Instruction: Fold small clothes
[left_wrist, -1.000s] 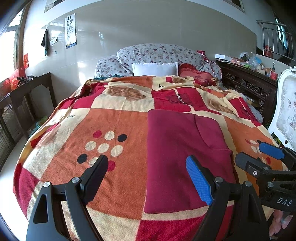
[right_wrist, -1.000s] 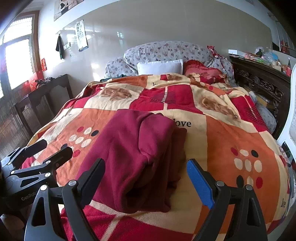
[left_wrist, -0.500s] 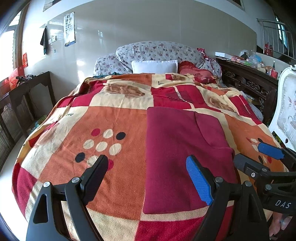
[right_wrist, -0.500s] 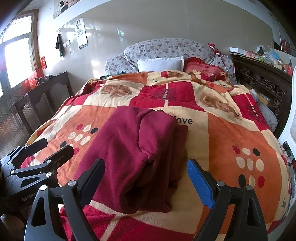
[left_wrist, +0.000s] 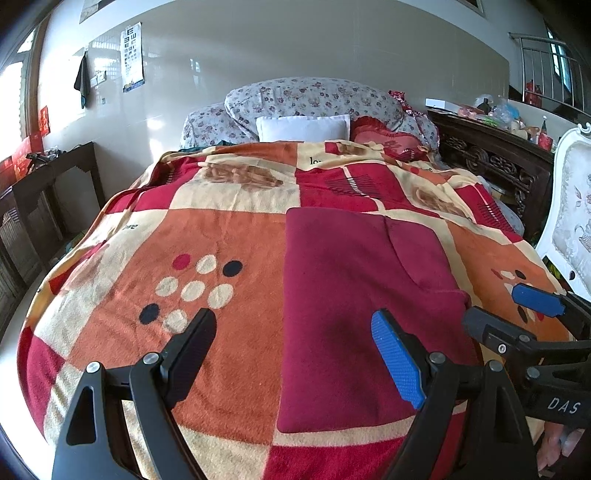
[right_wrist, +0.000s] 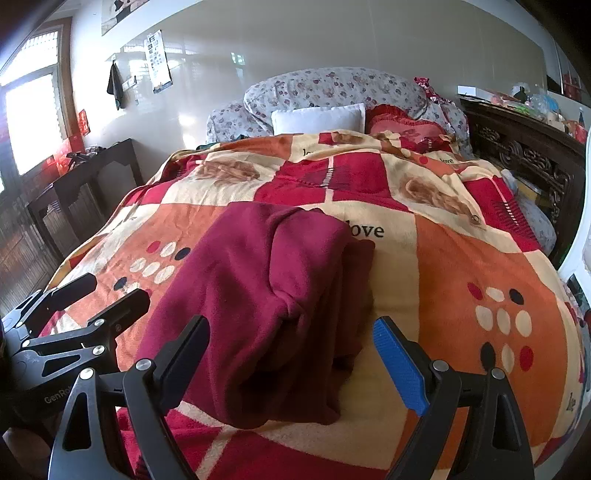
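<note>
On the bed, a patchwork blanket (left_wrist: 229, 236) of red, orange and cream squares covers everything up to the pillows. Dark red garment (left_wrist: 354, 295) lies on the blanket, folded into a rough rectangle; a second layer overlaps its 3 o'clock half, edge visible. From the right wrist view the garment (right_wrist: 258, 295) shows bulk: upper fold humped, lower layer sticking out at 3 o'clock beside the printed word "love".

Left gripper (left_wrist: 295, 354): jaws spread wide, nothing between them, held above the near edge of the garment. Black finger at 8 o'clock over the orange square, blue pad at 4 o'clock over the red cloth. No contact seen.

Right gripper (right_wrist: 291, 358): jaws spread wide, empty, above the garment's near end. No contact seen.

Each gripper appears in the other's view: right gripper (left_wrist: 517, 314) at 3 o'clock of the left view, left gripper (right_wrist: 92, 299) at 9 o'clock of the right view.

White pillow (left_wrist: 303, 127) at 12 o'clock against floral cushions (left_wrist: 314, 96). Dark carved cabinet (left_wrist: 491, 162) at 2 o'clock.
</note>
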